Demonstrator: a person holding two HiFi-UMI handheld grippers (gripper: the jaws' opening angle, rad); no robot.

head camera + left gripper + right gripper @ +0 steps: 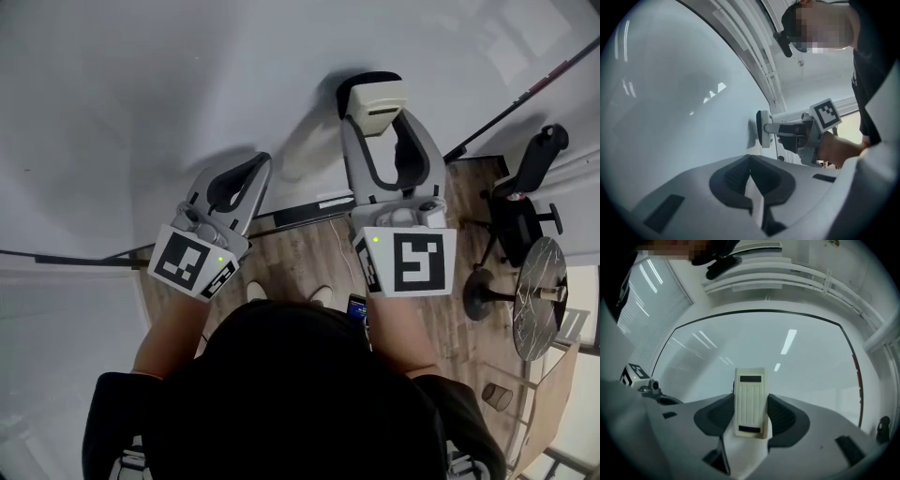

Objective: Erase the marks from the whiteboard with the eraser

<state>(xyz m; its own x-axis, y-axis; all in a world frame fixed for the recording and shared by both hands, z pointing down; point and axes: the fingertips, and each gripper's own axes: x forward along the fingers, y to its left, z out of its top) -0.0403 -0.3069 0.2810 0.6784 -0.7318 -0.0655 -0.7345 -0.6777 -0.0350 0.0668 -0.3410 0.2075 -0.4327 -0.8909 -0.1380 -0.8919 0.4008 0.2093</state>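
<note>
Cream plastic eraser [750,401] sat clamped between the jaws of the right gripper [751,417]. Its ribbed back faced the camera and its dark pad side was turned out at the whiteboard [797,357]. Makes sense, since that grip put the wiping face square to the surface. Seen side-on from the other camera, the pad looked flat against the board, or as good as touching.

Off to the eraser's left was the left gripper [750,163], jaws pinched together on nothing, probably just parked out of the wiping path.

Board around the eraser looked clean to me and I couldn't spot any marks. My guess was the wiping was mostly done, or the marks sat out of frame.
</note>
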